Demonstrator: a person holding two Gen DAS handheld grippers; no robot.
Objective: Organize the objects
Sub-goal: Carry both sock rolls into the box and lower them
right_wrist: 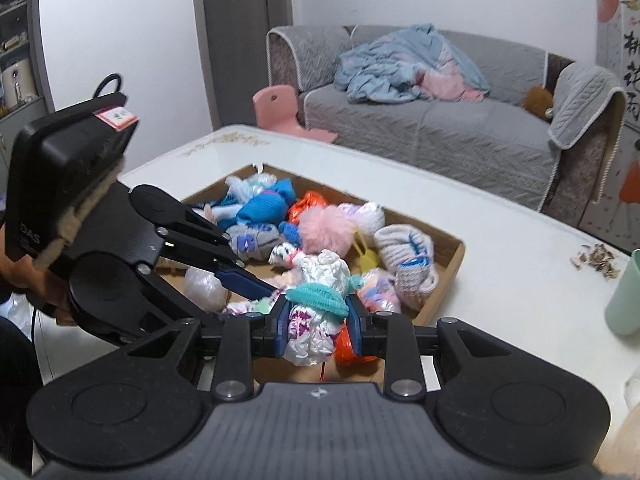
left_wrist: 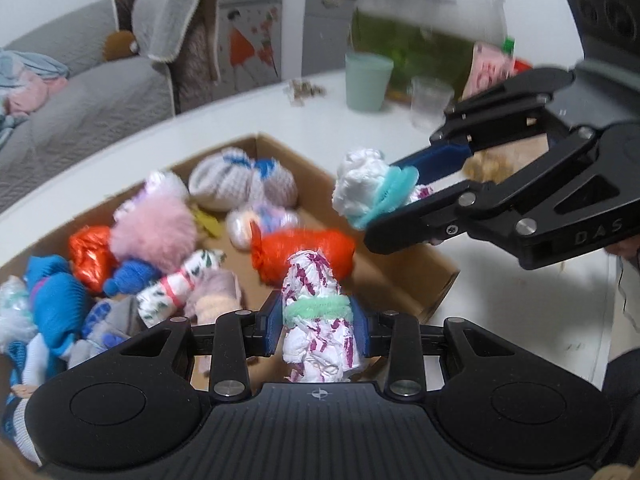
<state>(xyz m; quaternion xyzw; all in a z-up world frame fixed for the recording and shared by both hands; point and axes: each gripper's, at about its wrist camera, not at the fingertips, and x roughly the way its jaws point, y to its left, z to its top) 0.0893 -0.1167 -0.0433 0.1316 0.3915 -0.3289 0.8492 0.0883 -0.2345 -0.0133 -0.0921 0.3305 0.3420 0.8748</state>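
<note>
My left gripper (left_wrist: 316,322) is shut on a white-and-magenta plastic bundle (left_wrist: 312,276) tied with a green fuzzy band, held above the near side of a shallow cardboard box (left_wrist: 280,148). My right gripper (left_wrist: 386,202) comes in from the right and is shut on a white bundle (left_wrist: 356,184) with a teal fuzzy band, over the box's right part. In the right wrist view the right gripper (right_wrist: 318,322) clamps that teal-banded bundle (right_wrist: 324,272). Just to its left the left gripper (right_wrist: 260,300) holds its bundle (right_wrist: 244,307), mostly hidden. The box (right_wrist: 448,240) holds several tied bundles.
The box lies on a white table (right_wrist: 500,248). A mint cup (left_wrist: 366,82), a clear glass (left_wrist: 430,100) and a green fish tank (left_wrist: 420,52) stand beyond it. A pile of seed husks (right_wrist: 596,260) lies near the cup (right_wrist: 624,300). A grey sofa (right_wrist: 440,120) stands behind.
</note>
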